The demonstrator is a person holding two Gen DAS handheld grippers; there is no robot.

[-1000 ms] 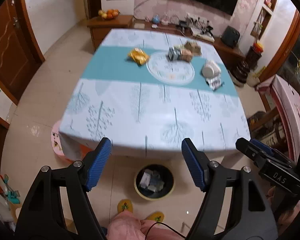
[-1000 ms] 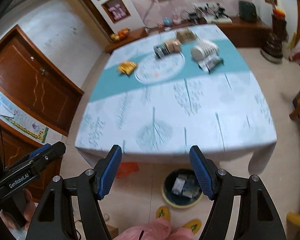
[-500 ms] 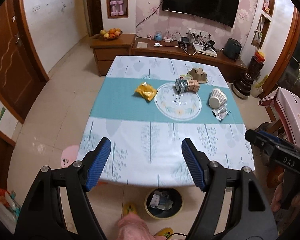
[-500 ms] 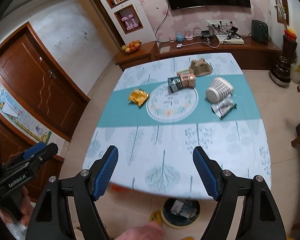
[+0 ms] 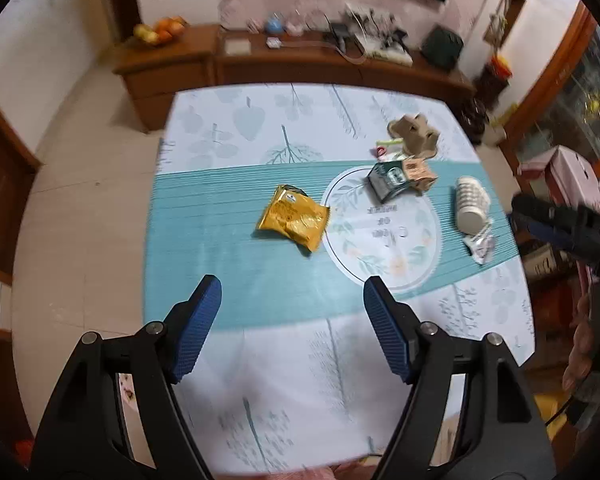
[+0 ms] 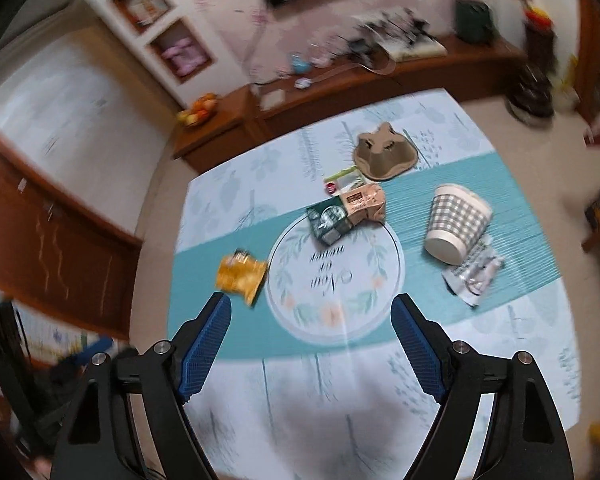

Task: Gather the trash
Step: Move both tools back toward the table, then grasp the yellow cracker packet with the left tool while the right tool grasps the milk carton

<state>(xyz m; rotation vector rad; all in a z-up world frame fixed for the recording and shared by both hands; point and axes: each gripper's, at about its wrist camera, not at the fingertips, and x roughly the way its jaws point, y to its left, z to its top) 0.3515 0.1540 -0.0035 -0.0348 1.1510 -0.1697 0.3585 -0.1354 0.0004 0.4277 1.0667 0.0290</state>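
Trash lies on the table (image 5: 284,368): a yellow snack bag (image 5: 292,218) (image 6: 240,276), a green and tan carton (image 5: 400,178) (image 6: 346,212), a tipped paper cup (image 5: 471,206) (image 6: 456,222), a silver wrapper (image 5: 480,245) (image 6: 474,274) and a brown cardboard piece (image 5: 414,134) (image 6: 384,152). My left gripper (image 5: 292,302) is open and empty above the table, short of the yellow bag. My right gripper (image 6: 312,322) is open and empty above the round mat (image 6: 336,280). The right gripper also shows at the right edge of the left wrist view (image 5: 572,228).
A wooden sideboard (image 5: 300,60) with a fruit bowl (image 5: 160,32) and cables stands behind the table. A wooden door (image 6: 48,232) is at the left. Tiled floor (image 5: 80,200) lies left of the table.
Both grippers have moved forward and down over the table, closer to the trash. The bin under the near table edge has left both views. Both stay open.
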